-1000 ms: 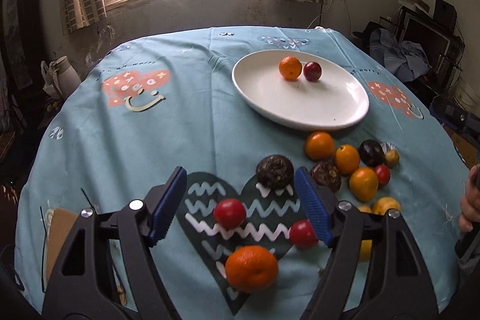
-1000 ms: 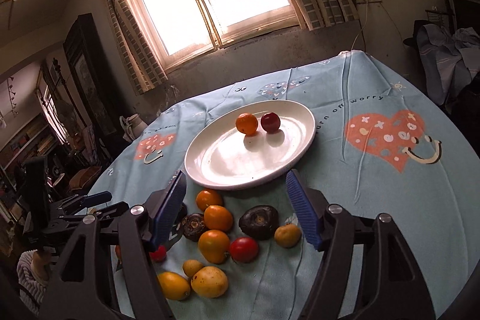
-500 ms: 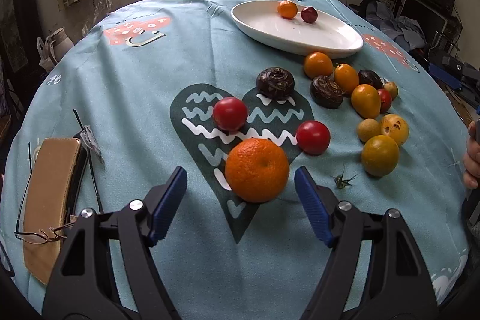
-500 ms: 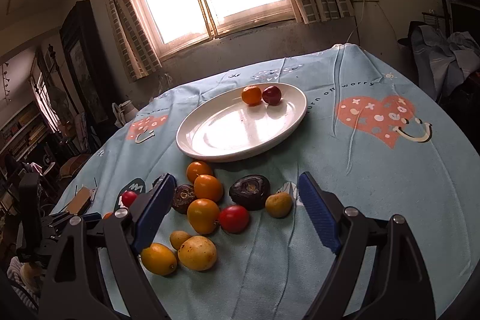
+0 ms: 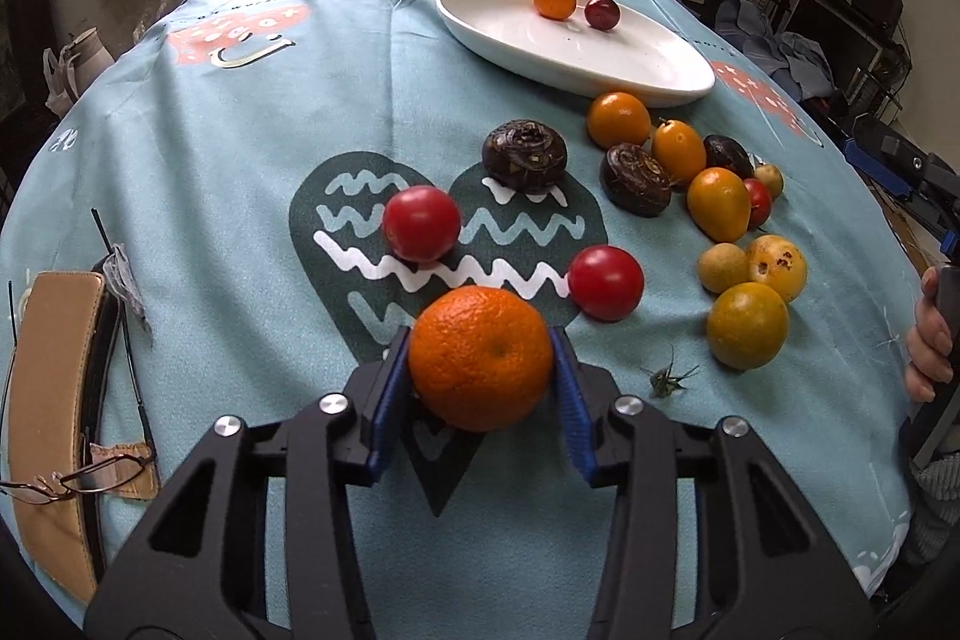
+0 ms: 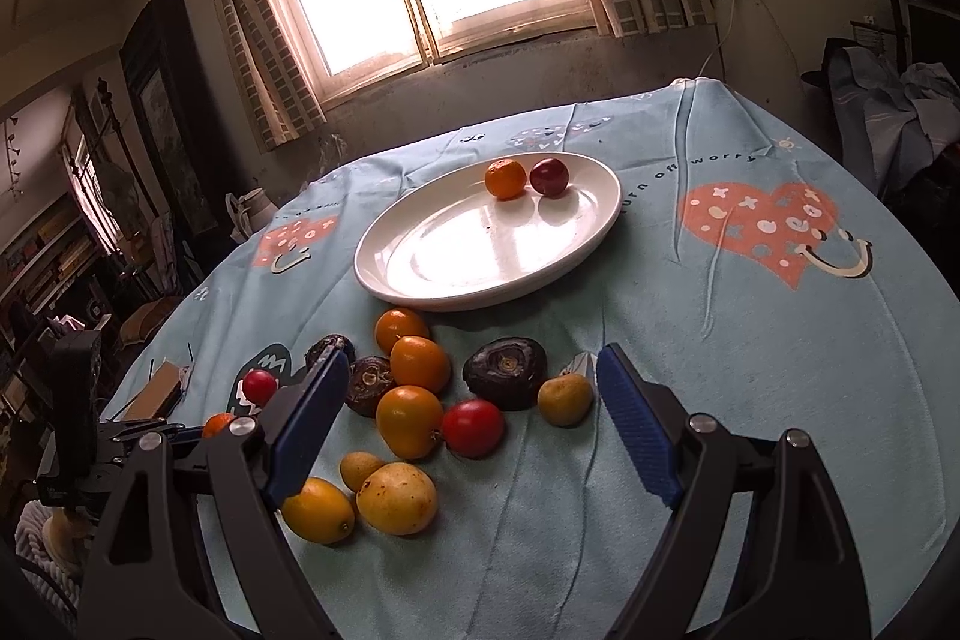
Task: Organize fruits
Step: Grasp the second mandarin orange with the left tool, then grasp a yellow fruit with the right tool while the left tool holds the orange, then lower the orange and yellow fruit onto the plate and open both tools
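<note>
Down at the near edge of the table, my left gripper (image 5: 480, 376) is closing on a large orange (image 5: 480, 357), its blue pads touching both sides of the fruit as it sits on the dark heart printed on the blue tablecloth (image 5: 240, 148). Just beyond it lie two red tomatoes (image 5: 422, 222), one to the far left and one to the right, and a dark round fruit (image 5: 525, 156) farther still. To the right, a cluster of orange, yellow and dark fruits (image 5: 720, 202) is scattered between the orange and the white plate (image 5: 576, 52), which sits at the far side holding a small orange (image 5: 555, 0) and a red fruit (image 5: 602, 12) side by side. My right gripper (image 6: 474, 424) hovers with its jaws wide apart above that cluster, gripping nothing. Glasses (image 5: 84, 478) rest on a tan case (image 5: 48, 400) at the left edge.
</note>
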The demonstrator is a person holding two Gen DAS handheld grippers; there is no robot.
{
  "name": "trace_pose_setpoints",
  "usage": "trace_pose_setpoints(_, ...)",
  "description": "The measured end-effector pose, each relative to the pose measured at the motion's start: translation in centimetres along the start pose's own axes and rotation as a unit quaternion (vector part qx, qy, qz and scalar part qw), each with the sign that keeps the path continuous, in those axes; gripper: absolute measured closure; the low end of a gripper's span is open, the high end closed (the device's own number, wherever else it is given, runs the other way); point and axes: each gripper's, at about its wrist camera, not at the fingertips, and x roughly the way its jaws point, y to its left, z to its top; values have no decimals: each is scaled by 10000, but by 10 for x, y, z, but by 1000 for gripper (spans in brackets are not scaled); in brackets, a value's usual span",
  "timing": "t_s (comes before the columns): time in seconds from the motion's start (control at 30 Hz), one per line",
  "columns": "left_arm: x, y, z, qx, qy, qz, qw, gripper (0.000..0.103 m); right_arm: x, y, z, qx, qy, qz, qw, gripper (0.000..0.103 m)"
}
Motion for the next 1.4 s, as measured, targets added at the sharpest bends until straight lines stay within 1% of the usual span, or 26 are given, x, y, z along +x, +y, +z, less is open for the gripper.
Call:
trace_pose_setpoints(0.07, 0, 2, 0, -51, -12, -50, 10000, 58, 1, 0, -1, 6, 30, 58, 10000, 18)
trace_pose_setpoints(0.17, -2, 6, 0, -169, -49, -84, 9998, 58, 2, 5, -3, -47, 182, 341, 9992, 18)
trace_pose_setpoints(0.23, -4, 9, 0, -230, -107, -41, 9997, 58, 1, 14, -10, -227, 318, 501, 9980, 18)
trace_pose_setpoints(0.33, -6, 11, 0, -268, -152, -13, 9995, 58, 4, 32, -24, -673, 609, 547, 9944, 19)
trace_pose_setpoints(0.37, -6, 11, 0, -262, -159, -7, 9995, 58, 7, 38, -28, -817, 724, 502, 9928, 24)
trace_pose_setpoints(0.4, -6, 11, 0, -252, -163, 0, 9995, 58, 8, 41, -29, -901, 769, 465, 9919, 31)
trace_pose_setpoints(0.43, -6, 11, 0, -241, -169, -1, 9996, 58, 8, 41, -30, -899, 789, 445, 9918, 35)
trace_pose_setpoints(0.47, -7, 10, 0, -235, -177, 2, 9996, 58, 9, 39, -30, -830, 841, 420, 9921, 42)
trace_pose_setpoints(0.57, -7, 10, 0, -232, -172, -1, 9996, 58, 18, 29, -31, -590, 1094, 447, 9912, 55)
trace_pose_setpoints(0.67, -7, 9, 0, -212, -159, -6, 9996, 58, 22, 34, -34, -708, 1268, 516, 9881, 56)
trace_pose_setpoints(0.73, -7, 9, 0, -202, -145, -16, 9997, 58, 29, 39, -38, -788, 1516, 535, 9838, 56)
trace_pose_setpoints(0.8, -6, 9, 0, -193, -111, -33, 9997, 58, 34, 39, -40, -785, 1638, 419, 9825, 56)
trace_pose_setpoints(0.93, -2, 8, 0, -165, -37, -77, 9998, 58, 44, 23, -41, -379, 1902, 487, 9798, 57)
trace_pose_setpoints(0.97, -1, 8, 0, -158, -13, -83, 9998, 58, 48, 17, -42, -220, 2005, 538, 9780, 59)
trace_pose_setpoints(1.0, 0, 8, 0, -155, -3, -89, 9998, 58, 48, 12, -41, -83, 1985, 616, 9781, 64)
trace_pose_setpoints(1.13, 2, 5, 4, -123, 5, -83, 9999, 58, 47, 4, -40, 168, 1962, 779, 9773, 67)
trace_pose_setpoints(1.2, 1, 4, 12, -111, 0, -148, 9998, 58, 43, 3, -38, 198, 1836, 833, 9793, 68)
trace_pose_setpoints(1.23, 0, 3, 18, -93, -23, -169, 9998, 59, 38, 4, -34, 174, 1702, 856, 9815, 68)
trace_pose_setpoints(1.3, -6, -2, 36, -9, -167, -90, 9998, 59, 28, 6, -19, 162, 1474, 904, 9848, 68)
trace_pose_setpoints(1.4, -12, -17, 75, 135, -389, -85, 9991, 59, 22, 11, 17, 46, 1129, 812, 9903, 68)
